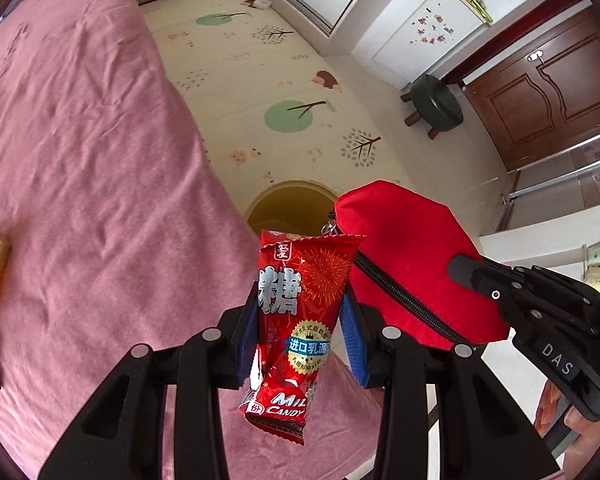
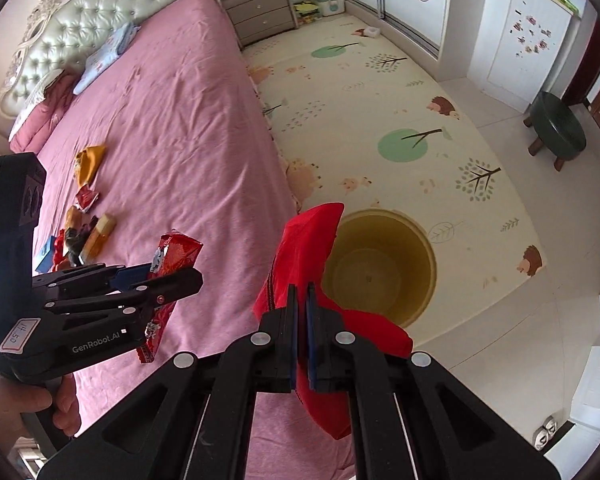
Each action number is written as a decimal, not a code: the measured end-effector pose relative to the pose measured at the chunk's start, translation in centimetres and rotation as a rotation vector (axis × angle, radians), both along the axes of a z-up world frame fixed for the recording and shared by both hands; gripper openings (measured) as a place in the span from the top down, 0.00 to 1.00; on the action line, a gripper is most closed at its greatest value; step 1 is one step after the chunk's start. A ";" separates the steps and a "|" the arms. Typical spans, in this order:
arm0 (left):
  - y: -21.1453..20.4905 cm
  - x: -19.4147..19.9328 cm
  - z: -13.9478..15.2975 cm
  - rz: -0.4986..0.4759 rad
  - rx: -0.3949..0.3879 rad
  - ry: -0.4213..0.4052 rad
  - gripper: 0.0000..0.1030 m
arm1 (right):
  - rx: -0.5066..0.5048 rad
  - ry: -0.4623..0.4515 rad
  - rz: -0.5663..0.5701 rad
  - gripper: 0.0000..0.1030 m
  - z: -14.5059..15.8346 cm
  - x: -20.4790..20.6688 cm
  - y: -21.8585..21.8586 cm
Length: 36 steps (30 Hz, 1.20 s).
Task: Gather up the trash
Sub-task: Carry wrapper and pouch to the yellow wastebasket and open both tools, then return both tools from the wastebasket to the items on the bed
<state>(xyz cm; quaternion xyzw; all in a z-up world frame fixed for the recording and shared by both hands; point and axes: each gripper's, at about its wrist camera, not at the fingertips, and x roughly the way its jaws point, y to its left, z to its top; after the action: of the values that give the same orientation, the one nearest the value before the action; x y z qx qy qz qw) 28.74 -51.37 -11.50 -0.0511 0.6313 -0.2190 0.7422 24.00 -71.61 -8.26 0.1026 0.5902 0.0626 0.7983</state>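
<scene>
A red milk candy bag (image 1: pixel 296 336) stands upright between the blue pads of my left gripper (image 1: pixel 300 300), which is shut on it over the edge of the pink bed. My right gripper (image 2: pixel 302 288) is shut on a red zippered pouch (image 2: pixel 304 248) that hangs beside the bed's edge. A round yellow bin (image 2: pixel 428 264) stands on the floor mat just beyond the pouch, and no contents show inside it. The left wrist view has the bin (image 1: pixel 288 204) partly hidden behind the bag and the pouch (image 1: pixel 400 248). In the right wrist view the left gripper (image 2: pixel 180 272) carries the bag (image 2: pixel 176 250) at the left.
Several wrappers (image 2: pixel 84 224) and an orange pouch (image 2: pixel 90 160) lie on the pink bedsheet (image 2: pixel 180 120). A dark green stool (image 2: pixel 560 132) stands on the tiles at the right. A nightstand (image 2: pixel 260 12) and wardrobes line the far wall beyond the patterned play mat (image 2: pixel 360 100).
</scene>
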 end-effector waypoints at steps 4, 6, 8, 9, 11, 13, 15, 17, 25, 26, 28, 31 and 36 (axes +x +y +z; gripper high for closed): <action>-3.0 1.4 -0.9 -0.033 -0.017 0.015 0.63 | -0.016 0.003 -0.019 0.96 -1.0 1.2 -2.8; -4.2 2.1 -1.2 -0.046 -0.044 0.022 0.60 | -0.023 0.008 -0.024 0.96 -1.4 1.7 -3.9; -5.2 2.7 -1.3 -0.054 -0.057 0.022 0.34 | -0.030 0.017 -0.029 0.86 -1.6 2.1 -4.9; -5.4 2.9 -1.2 -0.050 -0.048 0.008 0.16 | -0.040 0.019 -0.041 0.64 -1.7 2.3 -5.2; -5.8 3.0 -0.9 -0.040 -0.037 -0.015 0.13 | -0.057 0.001 -0.056 0.53 -1.6 2.5 -5.9; -6.1 3.3 -1.2 -0.041 -0.024 0.002 0.13 | -0.062 0.000 -0.055 0.53 -1.7 2.6 -6.4; -6.2 3.4 -1.1 -0.040 -0.006 -0.003 0.13 | -0.053 -0.003 -0.057 0.53 -1.7 2.7 -6.8; -6.0 3.4 -1.1 -0.034 0.009 -0.008 0.13 | -0.056 -0.008 -0.054 0.53 -1.6 2.7 -6.8; -3.0 3.0 0.5 0.021 0.014 -0.042 0.13 | -0.039 -0.019 0.004 0.53 -0.7 3.3 -4.1; -2.4 3.0 0.7 0.033 0.014 -0.046 0.13 | -0.037 -0.024 0.014 0.53 -0.5 3.4 -3.6; -1.2 2.9 1.3 0.062 0.009 -0.052 0.13 | -0.031 -0.036 0.037 0.53 0.2 3.5 -2.2; 1.4 2.3 2.1 0.109 0.007 -0.072 0.13 | -0.024 -0.052 0.078 0.53 1.2 3.6 0.3; 6.5 0.8 3.4 0.181 0.033 -0.104 0.13 | -0.018 -0.083 0.166 0.53 2.7 3.6 5.8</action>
<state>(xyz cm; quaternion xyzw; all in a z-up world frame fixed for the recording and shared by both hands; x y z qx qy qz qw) 29.56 -44.82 -8.08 -0.0845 0.5883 -0.1431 0.7914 27.58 -65.77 -5.53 0.0435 0.5634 0.1276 0.8151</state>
